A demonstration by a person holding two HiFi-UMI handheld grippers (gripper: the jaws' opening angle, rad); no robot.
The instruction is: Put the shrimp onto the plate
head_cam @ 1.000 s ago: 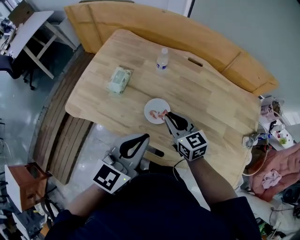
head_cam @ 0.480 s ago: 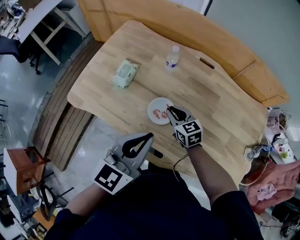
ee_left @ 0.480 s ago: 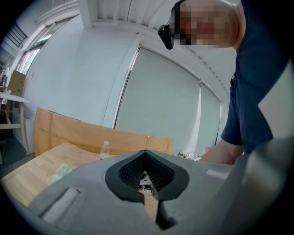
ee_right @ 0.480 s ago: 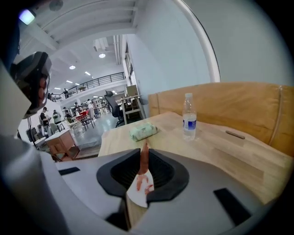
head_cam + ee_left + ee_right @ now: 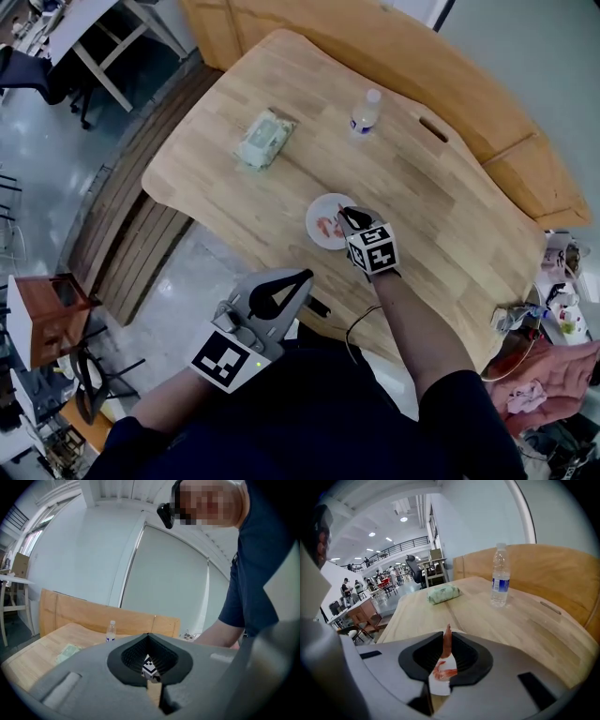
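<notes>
Pale wood table (image 5: 281, 84) fills the head view, with a water bottle (image 5: 366, 111) and a wipes packet (image 5: 263, 139) at its far side and a white plate (image 5: 314, 228) near the front edge. From above, the right gripper (image 5: 347, 216) reaches over the plate's right rim. Its own view shows more: the jaws pinch one shrimp (image 5: 447, 641) upright above the plate, where a second shrimp (image 5: 446, 671) already lies. The left gripper (image 5: 306, 275) hangs off the table's edge, and its view shows the jaws closed and empty. Since a second ago, both grippers have kept much the same places, the right one still at the plate.
</notes>
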